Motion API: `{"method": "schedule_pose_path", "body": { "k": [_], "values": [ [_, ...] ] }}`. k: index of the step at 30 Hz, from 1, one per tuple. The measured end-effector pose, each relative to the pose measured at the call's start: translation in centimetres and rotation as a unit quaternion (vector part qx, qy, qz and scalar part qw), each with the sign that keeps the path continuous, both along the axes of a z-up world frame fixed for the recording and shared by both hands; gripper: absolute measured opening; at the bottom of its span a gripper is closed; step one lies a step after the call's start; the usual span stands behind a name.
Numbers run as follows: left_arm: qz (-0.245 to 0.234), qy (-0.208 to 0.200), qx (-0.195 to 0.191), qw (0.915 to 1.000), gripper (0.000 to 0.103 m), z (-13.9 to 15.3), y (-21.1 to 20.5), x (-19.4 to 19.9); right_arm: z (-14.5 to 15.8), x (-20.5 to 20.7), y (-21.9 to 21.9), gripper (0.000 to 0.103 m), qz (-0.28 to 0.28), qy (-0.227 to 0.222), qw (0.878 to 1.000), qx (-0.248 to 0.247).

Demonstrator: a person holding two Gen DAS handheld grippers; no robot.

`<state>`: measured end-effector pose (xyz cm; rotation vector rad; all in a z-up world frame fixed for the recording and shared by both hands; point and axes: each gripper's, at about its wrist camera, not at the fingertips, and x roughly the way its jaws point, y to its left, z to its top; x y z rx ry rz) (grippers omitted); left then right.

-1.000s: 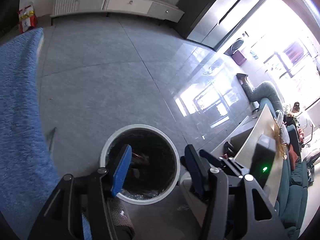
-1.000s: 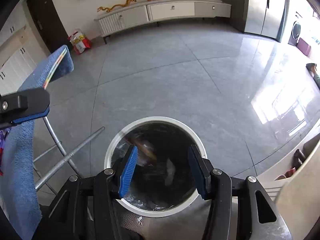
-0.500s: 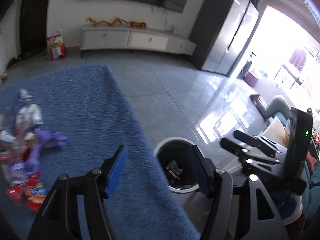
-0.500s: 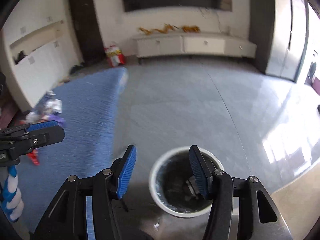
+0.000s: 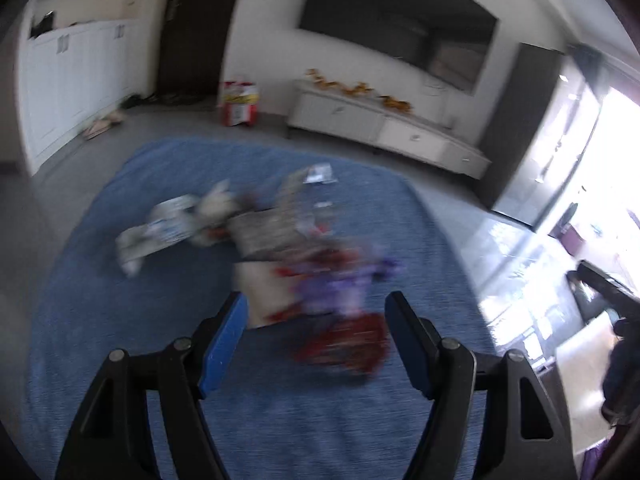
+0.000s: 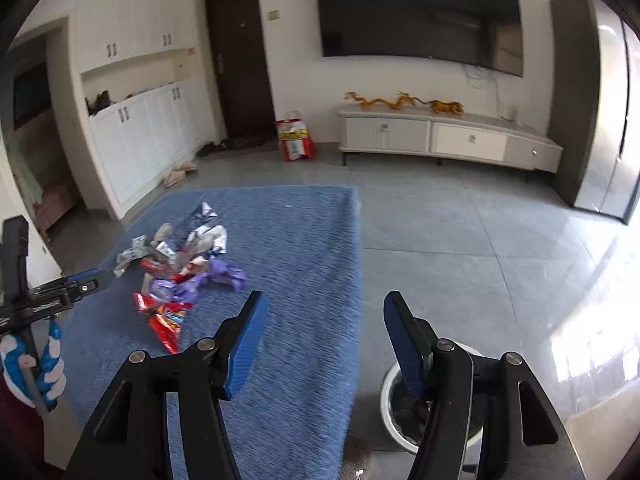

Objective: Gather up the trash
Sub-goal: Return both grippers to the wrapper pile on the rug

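Observation:
A pile of trash wrappers (image 6: 180,268), red, purple, silver and white, lies on a table under a blue cloth (image 6: 304,248). In the blurred left wrist view the pile (image 5: 288,248) is just ahead of my left gripper (image 5: 316,336), which is open and empty above the cloth. My right gripper (image 6: 324,340) is open and empty, over the cloth's right edge. The white bin (image 6: 400,408) with a dark liner stands on the floor below it, partly hidden by the right finger. The left gripper also shows in the right wrist view (image 6: 92,280), at the left next to the pile.
A white TV cabinet (image 6: 448,140) with golden figures stands at the far wall under a dark TV (image 6: 416,12). A red-and-yellow bag (image 6: 294,140) sits by the dark door. White cupboards (image 6: 136,136) line the left wall. Grey tiled floor (image 6: 460,240) lies right of the table.
Both grippers have risen from above the bin and swung left towards the table. The bin has left the left view; the wrapper pile now fills it. Both stayed open.

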<state>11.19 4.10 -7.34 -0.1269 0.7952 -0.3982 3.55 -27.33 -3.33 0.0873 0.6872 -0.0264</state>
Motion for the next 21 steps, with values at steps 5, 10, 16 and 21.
{"method": "schedule_pose_path", "body": {
  "k": [5,10,16,21],
  "values": [
    [0.008,0.036,0.006,0.9993,0.07,-3.4,3.5,1.6,-1.0,2.1,2.9,0.06,0.019,0.019,1.0,-0.005],
    [0.002,0.054,-0.024,0.9983,0.07,-4.3,4.6,3.3,-2.8,4.7,4.9,0.06,0.036,0.044,0.998,-0.007],
    [-0.025,0.042,-0.031,0.9983,0.07,-2.6,2.5,6.7,-4.8,7.8,6.7,0.06,0.052,0.067,0.996,-0.005],
    [-0.058,0.053,-0.032,0.9964,0.07,-1.9,-0.4,10.5,-7.1,11.2,8.3,0.06,0.089,0.097,0.991,-0.016]
  ]
}}
